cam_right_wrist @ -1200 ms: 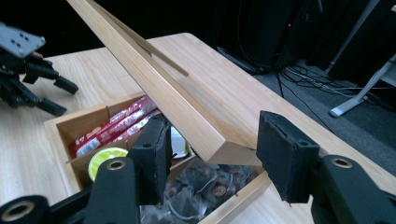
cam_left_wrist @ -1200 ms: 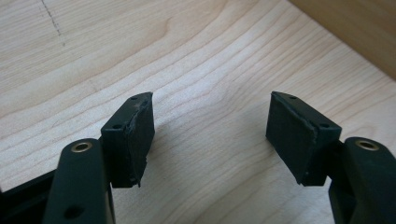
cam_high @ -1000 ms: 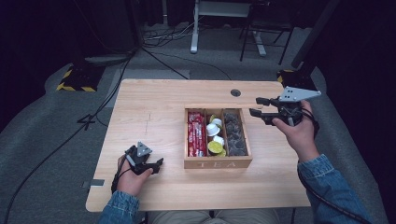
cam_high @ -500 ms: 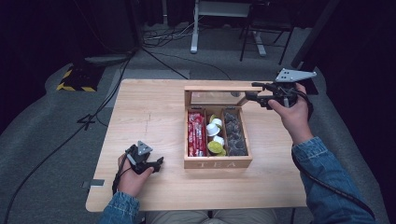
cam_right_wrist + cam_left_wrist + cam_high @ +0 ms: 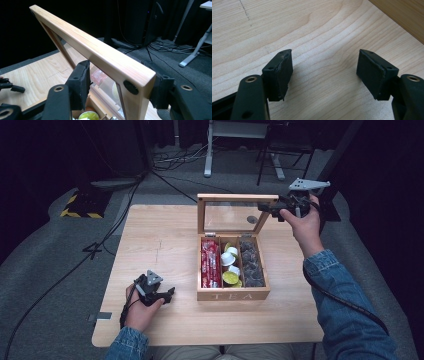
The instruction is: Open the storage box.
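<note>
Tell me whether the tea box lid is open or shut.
Open. The lid stands upright at the back of the tea box, compartments uncovered, and the right gripper straddles its top corner.

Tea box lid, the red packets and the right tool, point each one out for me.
tea box lid (image 5: 237,198): high view, on its top wooden rail.
red packets (image 5: 210,262): high view, middle of the stack in the box's left compartment.
right tool (image 5: 266,207): high view, at its tips by the lid's corner.
</note>
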{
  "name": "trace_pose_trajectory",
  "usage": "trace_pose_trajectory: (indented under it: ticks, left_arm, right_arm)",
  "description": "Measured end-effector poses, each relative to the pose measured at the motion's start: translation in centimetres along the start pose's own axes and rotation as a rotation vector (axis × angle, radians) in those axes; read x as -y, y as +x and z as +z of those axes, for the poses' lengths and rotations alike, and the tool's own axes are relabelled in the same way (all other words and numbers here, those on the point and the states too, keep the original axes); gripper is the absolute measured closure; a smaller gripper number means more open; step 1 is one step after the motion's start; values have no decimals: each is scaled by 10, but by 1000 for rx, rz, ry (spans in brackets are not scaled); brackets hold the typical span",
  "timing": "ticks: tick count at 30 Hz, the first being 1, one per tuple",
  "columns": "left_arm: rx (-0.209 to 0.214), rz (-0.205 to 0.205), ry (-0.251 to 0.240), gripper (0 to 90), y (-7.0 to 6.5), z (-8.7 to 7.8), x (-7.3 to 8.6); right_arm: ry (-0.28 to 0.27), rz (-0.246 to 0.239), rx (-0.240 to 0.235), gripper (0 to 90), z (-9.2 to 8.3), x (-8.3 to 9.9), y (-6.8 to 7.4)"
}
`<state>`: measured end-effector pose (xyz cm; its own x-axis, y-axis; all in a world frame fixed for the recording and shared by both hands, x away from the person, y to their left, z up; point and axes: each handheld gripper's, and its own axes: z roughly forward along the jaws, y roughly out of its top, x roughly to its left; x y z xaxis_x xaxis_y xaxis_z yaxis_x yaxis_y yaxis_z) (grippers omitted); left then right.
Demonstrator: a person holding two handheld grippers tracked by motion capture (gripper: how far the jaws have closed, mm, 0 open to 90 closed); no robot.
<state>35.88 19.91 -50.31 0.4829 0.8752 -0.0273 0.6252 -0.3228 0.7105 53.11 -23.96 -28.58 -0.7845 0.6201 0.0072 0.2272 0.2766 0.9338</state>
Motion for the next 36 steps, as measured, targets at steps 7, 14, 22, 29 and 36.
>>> trace_pose_trajectory:
  ticks: [7,14,22,29,36]
  left_arm:
    - [-6,0,5,293,2,1,-2]
    - [0,-3,4,288,3,3,-3]
    - [-1,8,5,285,4,4,-4]
    - [7,13,7,283,6,4,-5]
    - [5,8,8,282,6,4,-5]
  right_arm:
    - [18,25,46,371,16,-10,-6]
    - [45,60,46,382,28,-12,-21]
    - [83,46,73,339,47,-10,-27]
    - [131,13,114,278,59,-12,-28]
    - [131,24,133,241,71,-12,-35]
